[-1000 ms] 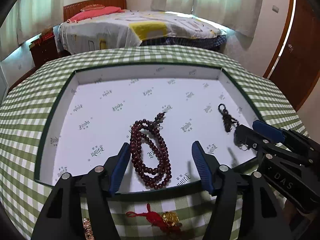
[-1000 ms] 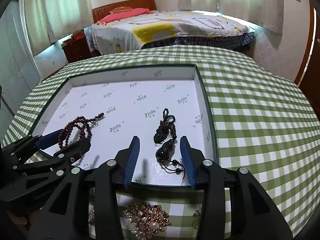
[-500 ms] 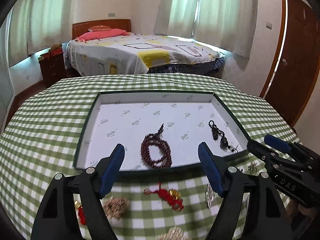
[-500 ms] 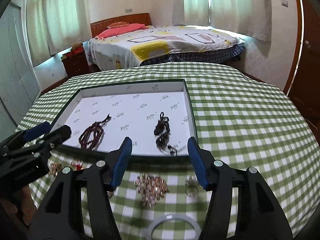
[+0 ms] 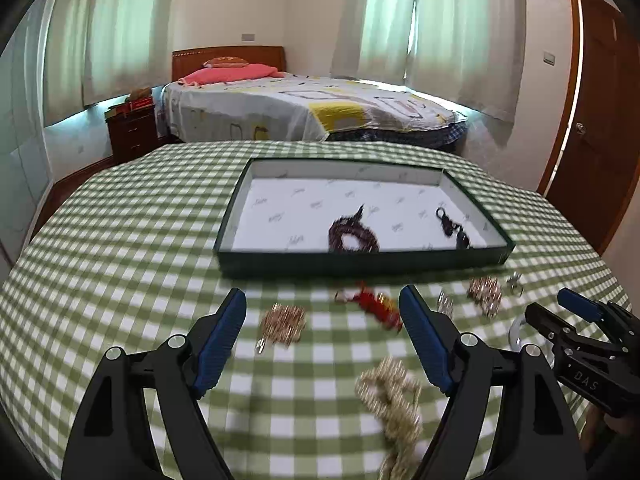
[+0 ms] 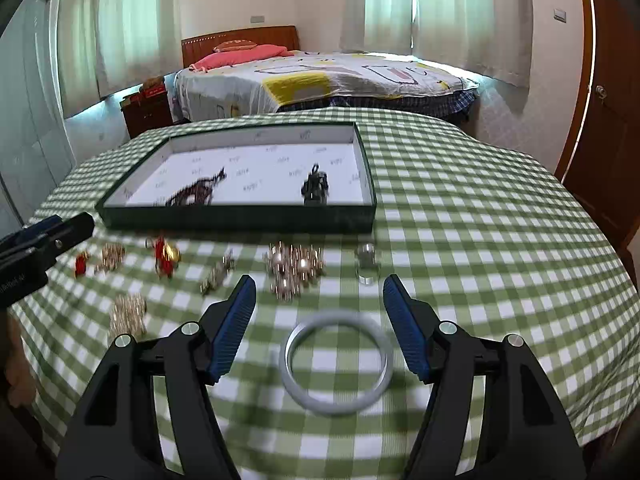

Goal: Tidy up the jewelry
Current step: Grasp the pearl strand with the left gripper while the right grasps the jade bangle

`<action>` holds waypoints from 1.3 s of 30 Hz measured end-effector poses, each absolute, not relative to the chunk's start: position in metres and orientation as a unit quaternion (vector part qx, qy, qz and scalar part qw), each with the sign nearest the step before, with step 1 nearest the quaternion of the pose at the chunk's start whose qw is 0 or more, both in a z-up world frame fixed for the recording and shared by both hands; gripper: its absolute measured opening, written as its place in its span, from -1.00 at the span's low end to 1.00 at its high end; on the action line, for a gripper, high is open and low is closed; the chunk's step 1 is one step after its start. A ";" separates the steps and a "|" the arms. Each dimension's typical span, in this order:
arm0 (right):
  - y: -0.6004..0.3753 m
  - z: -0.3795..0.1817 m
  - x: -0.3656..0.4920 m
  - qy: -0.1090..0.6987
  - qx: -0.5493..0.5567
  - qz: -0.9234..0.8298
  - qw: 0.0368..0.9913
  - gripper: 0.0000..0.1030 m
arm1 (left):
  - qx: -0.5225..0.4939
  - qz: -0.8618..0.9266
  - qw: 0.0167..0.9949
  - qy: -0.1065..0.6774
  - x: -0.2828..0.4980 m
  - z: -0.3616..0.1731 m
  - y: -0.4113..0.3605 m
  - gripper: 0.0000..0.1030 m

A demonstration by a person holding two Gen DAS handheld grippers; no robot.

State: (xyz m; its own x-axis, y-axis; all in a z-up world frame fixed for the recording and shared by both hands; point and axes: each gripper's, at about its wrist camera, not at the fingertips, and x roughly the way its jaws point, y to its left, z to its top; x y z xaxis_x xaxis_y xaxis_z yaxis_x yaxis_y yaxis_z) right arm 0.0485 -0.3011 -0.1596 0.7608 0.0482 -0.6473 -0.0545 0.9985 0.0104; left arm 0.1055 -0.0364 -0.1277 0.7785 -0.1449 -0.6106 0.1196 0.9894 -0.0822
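Observation:
A dark green tray (image 5: 360,266) (image 6: 240,222) with a white lining stands on the checked table. In it lie a dark red bead bracelet (image 5: 354,236) (image 6: 192,196) and a black pendant (image 5: 454,226) (image 6: 316,186). Loose jewelry lies on the cloth in front of the tray: a red charm (image 5: 376,304) (image 6: 164,256), gold pieces (image 5: 282,324) (image 6: 296,266) (image 5: 394,400), and a pale bangle (image 6: 336,364). My left gripper (image 5: 322,340) is open and empty above the gold pieces. My right gripper (image 6: 320,324) is open and empty over the bangle.
The green checked tablecloth (image 6: 480,240) covers a round table whose edges fall away at left and right. A small clear ring (image 6: 366,264) lies right of the gold cluster. A bed (image 5: 304,108) and a wooden door (image 5: 600,120) stand behind.
Both grippers have pulled back and up from the tray, away from the bracelet and the pendant. Both are open wider and now hang over the loose jewelry in front of the tray.

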 end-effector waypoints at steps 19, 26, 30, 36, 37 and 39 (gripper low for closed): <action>-0.306 -0.192 0.042 0.368 0.001 0.018 0.930 0.47 | -0.019 -0.062 0.937 0.343 0.077 -0.152 -0.040 0.55; -0.305 -0.195 0.041 0.364 -0.010 0.014 0.931 0.45 | -0.003 -0.081 0.935 0.345 0.074 -0.155 -0.052 0.56; -0.305 -0.194 0.040 0.363 -0.010 0.013 0.932 0.35 | 0.004 -0.088 0.933 0.348 0.073 -0.157 -0.057 0.56; -0.304 -0.194 0.039 0.362 -0.010 0.012 0.932 0.34 | 0.010 -0.095 0.929 0.356 0.072 -0.161 -0.063 0.56; -0.304 -0.194 0.038 0.361 -0.010 0.012 0.932 0.34 | 0.010 -0.097 0.928 0.360 0.073 -0.162 -0.063 0.56; -0.304 -0.194 0.038 0.361 -0.010 0.012 0.932 0.35 | 0.011 -0.101 0.924 0.369 0.074 -0.166 -0.066 0.56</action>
